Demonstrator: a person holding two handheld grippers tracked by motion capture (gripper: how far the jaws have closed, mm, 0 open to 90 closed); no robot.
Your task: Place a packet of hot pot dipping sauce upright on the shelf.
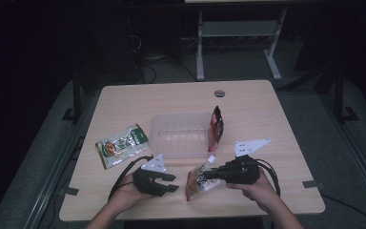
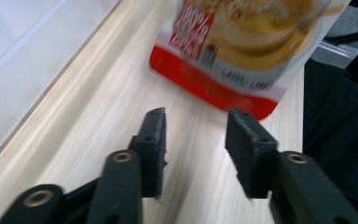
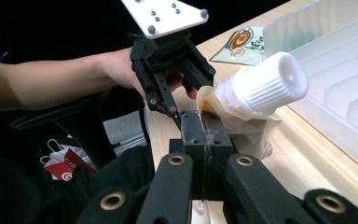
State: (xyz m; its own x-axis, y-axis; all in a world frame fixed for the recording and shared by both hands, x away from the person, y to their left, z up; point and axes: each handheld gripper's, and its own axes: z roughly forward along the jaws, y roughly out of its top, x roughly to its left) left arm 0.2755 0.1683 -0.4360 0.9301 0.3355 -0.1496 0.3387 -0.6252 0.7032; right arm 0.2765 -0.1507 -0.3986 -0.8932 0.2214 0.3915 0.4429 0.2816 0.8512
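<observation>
High view dim, surroundings black; gripper views brighter, blurred.

Looks like a dim lab or test room: pale wooden worktop (image 1: 186, 98) on grey carpet, white metal desk legs (image 1: 200, 47) just beyond the worktop, loose cables (image 1: 147, 71) trailing on the floor behind its far left corner.

Black two-jaw tool (image 3: 204, 135) with brass-ringed screws.

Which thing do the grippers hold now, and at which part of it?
The right gripper is shut on the spouted pouch, pinching its top edge beside the white cap. The left gripper is open and holds nothing.
</observation>
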